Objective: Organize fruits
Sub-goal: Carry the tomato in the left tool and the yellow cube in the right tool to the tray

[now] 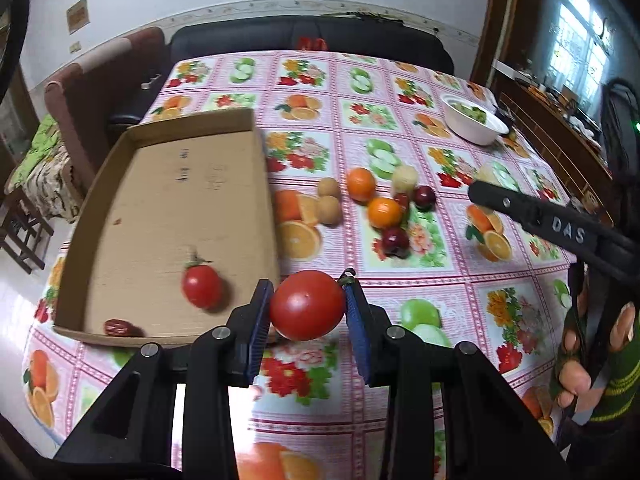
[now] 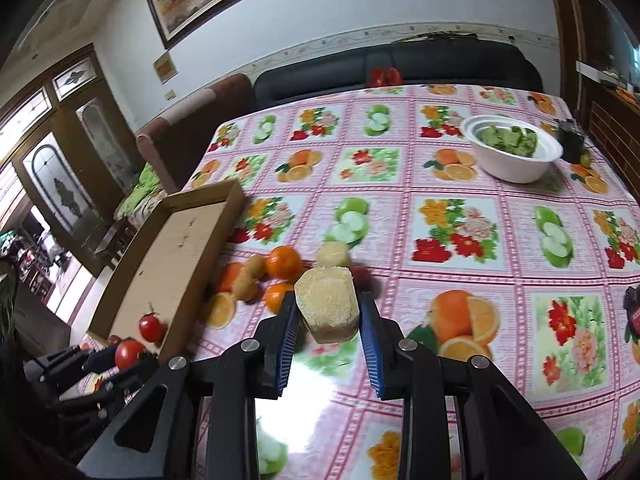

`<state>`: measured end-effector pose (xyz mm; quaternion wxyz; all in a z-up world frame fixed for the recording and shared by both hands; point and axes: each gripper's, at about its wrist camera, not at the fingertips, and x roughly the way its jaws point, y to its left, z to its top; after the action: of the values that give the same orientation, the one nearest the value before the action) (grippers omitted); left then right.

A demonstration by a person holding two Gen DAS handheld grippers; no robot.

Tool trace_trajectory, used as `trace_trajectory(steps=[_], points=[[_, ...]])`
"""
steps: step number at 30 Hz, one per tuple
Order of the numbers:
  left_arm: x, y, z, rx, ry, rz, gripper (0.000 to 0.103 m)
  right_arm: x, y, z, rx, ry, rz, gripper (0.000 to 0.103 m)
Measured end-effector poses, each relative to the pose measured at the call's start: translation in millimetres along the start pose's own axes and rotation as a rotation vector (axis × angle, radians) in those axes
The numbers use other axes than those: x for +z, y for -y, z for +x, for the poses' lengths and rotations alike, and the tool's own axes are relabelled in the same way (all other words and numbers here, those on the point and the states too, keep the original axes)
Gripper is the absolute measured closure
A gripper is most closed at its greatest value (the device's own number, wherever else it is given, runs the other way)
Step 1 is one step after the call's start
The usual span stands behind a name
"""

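Note:
My left gripper [image 1: 307, 304] is shut on a red tomato [image 1: 307, 305], held above the tablecloth just right of the cardboard tray [image 1: 168, 216]. Inside the tray lie a second tomato [image 1: 202, 285] and a dark red date [image 1: 119, 327]. My right gripper [image 2: 327, 312] is shut on a pale yellow cut chunk of fruit [image 2: 327, 306], lifted over the table. On the cloth sit two oranges [image 1: 361, 184], two brown round fruits [image 1: 329, 209], another pale chunk [image 1: 405, 178] and dark red fruits [image 1: 395, 241]. The right gripper's black arm [image 1: 552, 228] shows in the left wrist view.
A white bowl [image 2: 516, 156] with green pieces stands at the far right of the table [image 2: 460, 184]. A black sofa [image 1: 304, 40] and a brown armchair [image 1: 92, 92] stand behind it. A hand in a striped glove [image 1: 592, 364] is at the right edge.

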<state>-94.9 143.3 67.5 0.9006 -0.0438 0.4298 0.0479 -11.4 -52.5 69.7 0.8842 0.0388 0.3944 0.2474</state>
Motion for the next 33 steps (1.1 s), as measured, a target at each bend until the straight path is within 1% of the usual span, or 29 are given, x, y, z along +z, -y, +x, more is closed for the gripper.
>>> trace_trajectory(steps=[8, 22, 29, 33], points=[[1, -28, -4, 0.05, 0.013, -0.05, 0.069, -4, -28, 6, 0.037, -0.022, -0.044, 0.073], [4, -60, -10, 0.078, 0.032, -0.105, 0.069, -3, -65, 16, 0.094, -0.046, -0.106, 0.073], [6, -91, -14, 0.11, 0.047, -0.163, 0.069, -1, -86, 23, 0.128, -0.054, -0.143, 0.073], [5, -107, -12, 0.122, 0.043, -0.197, 0.069, 0, -100, 27, 0.151, -0.057, -0.161, 0.073]])
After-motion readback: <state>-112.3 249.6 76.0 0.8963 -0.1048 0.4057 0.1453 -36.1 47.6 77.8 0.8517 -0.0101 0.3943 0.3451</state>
